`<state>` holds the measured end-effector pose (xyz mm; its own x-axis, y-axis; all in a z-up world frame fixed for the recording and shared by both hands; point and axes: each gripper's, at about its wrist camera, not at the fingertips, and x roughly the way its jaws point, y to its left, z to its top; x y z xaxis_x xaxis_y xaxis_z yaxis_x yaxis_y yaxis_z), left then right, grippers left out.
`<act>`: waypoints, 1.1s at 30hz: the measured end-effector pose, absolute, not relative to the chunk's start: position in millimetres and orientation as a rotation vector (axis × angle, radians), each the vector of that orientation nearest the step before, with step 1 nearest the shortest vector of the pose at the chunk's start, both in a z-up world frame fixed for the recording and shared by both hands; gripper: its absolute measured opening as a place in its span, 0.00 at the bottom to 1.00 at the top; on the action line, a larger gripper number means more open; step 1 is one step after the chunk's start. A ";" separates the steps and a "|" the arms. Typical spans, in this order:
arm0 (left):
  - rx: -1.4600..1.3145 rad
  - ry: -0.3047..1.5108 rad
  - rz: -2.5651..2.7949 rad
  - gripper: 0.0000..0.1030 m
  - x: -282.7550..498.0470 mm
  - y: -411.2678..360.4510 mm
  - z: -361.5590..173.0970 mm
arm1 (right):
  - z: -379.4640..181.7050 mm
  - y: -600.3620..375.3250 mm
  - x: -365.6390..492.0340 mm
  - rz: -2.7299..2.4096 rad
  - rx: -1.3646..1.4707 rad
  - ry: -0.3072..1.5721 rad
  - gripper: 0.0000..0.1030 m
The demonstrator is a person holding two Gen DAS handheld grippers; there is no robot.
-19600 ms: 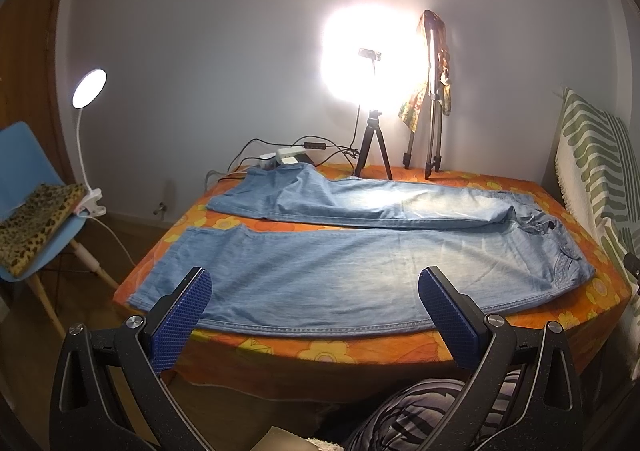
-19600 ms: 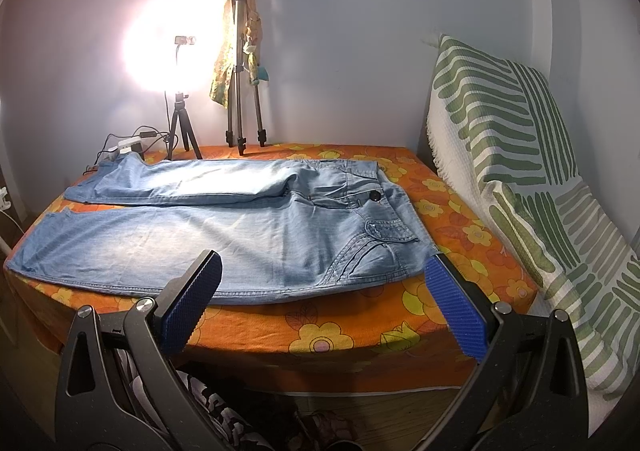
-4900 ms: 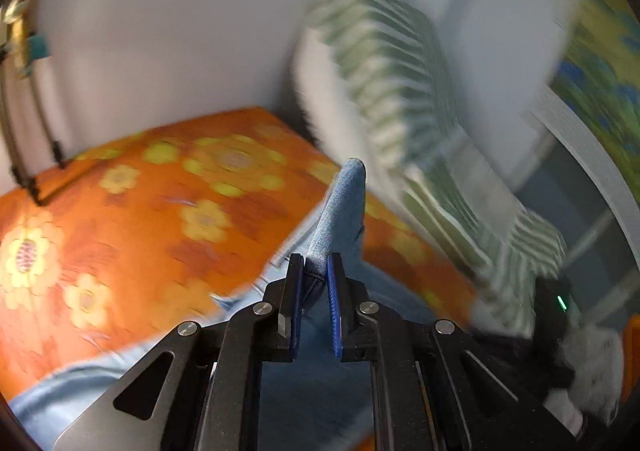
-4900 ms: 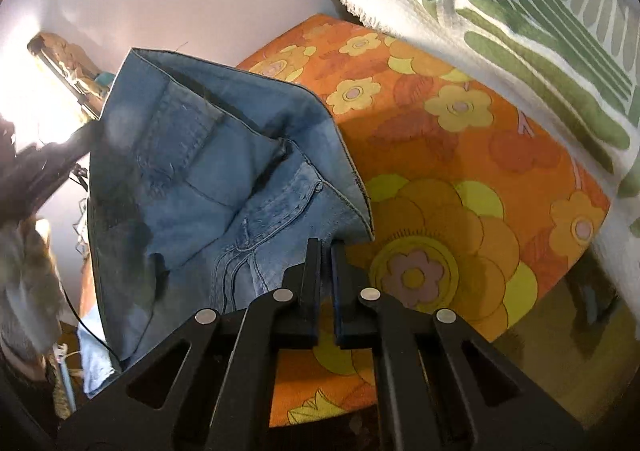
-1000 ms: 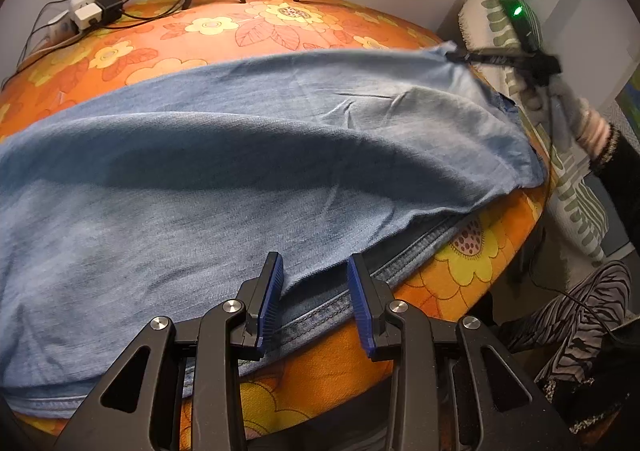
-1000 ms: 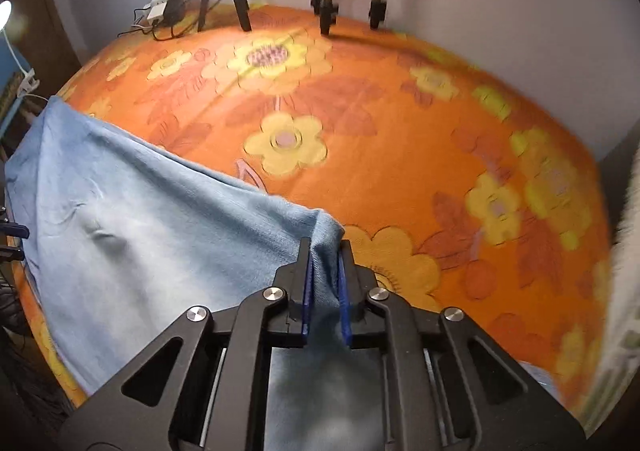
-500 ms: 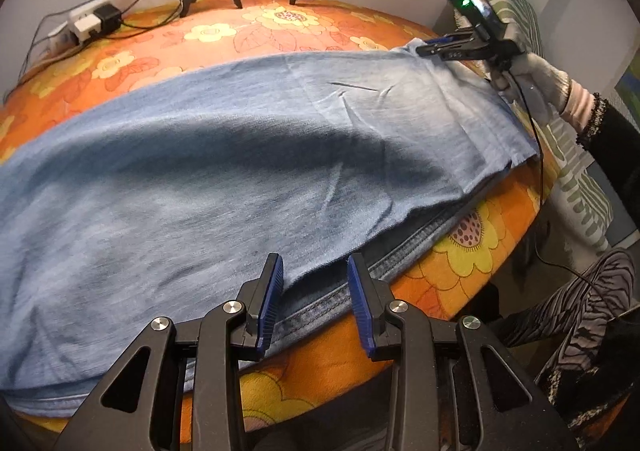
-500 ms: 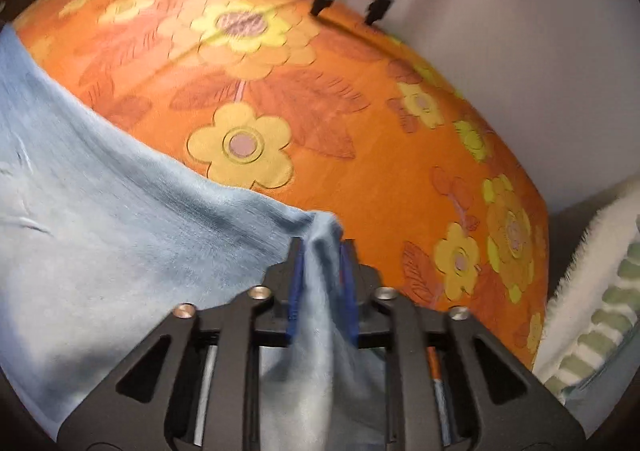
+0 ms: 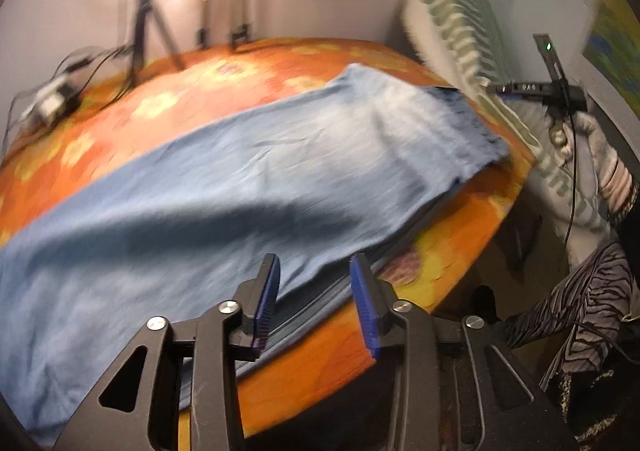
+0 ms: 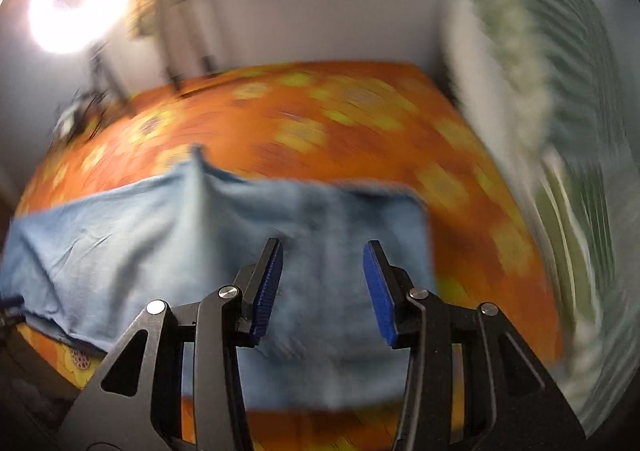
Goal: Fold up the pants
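The light blue jeans (image 9: 224, 179) lie folded lengthwise across the orange flowered table (image 9: 448, 263). In the left wrist view my left gripper (image 9: 314, 291) hovers over their near edge. Its jaws are opening and nothing is between the blue pads. My right gripper (image 10: 323, 283) is above the jeans' end (image 10: 248, 235), drawn back from it. Its jaws are opening too, with only air between them, the cloth lying below. The right gripper (image 9: 536, 88) also shows at the far right of the left wrist view, held by a gloved hand (image 9: 588, 139).
A bright lamp on a tripod (image 9: 148, 15) and a second tripod (image 9: 240, 23) stand at the table's back. A power strip with cables (image 9: 52, 103) lies at the back left. A green striped cushion (image 9: 460, 27) leans at the right. The person's striped clothing (image 9: 584, 303) is near the table's corner.
My right gripper let go of the jeans' corner, opened and pulled back and away from the table. My left gripper lifted and widened a little. Both views tilted upward to show the lamp.
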<state>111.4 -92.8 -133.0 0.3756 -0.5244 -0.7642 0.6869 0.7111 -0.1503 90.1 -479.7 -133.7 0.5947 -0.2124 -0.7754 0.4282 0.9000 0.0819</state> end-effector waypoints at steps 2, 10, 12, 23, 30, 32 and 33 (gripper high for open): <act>0.241 0.882 -0.822 0.35 106.4 -116.2 -130.2 | -152.0 -509.3 63.0 -0.431 0.385 0.880 0.42; 0.366 0.889 -0.913 0.35 96.9 -191.7 -139.6 | -201.6 -558.7 28.9 -0.421 0.612 0.935 0.42; 0.386 0.888 -0.916 0.35 97.2 -203.6 -141.7 | -210.3 -561.6 28.1 -0.415 0.658 0.947 0.42; 0.393 0.902 -0.905 0.35 104.5 -218.9 -145.2 | -203.9 -532.8 53.3 -0.394 0.517 0.945 0.05; 0.404 0.904 -0.905 0.35 102.9 -218.7 -147.2 | -150.2 -529.9 60.3 -0.411 0.383 0.757 0.04; 0.404 0.906 -0.906 0.35 102.6 -217.8 -148.1 | -152.1 -533.3 65.5 -0.429 0.377 0.756 0.04; 0.403 0.907 -0.906 0.35 102.3 -217.5 -148.0 | -157.6 -534.0 70.2 -0.434 0.371 0.777 0.04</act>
<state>102.3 -217.5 -148.0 0.2952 -0.5000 -0.8142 0.8136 0.5783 -0.0602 70.2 -534.0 -157.6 0.6338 -0.2363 -0.7365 0.5027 0.8495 0.1600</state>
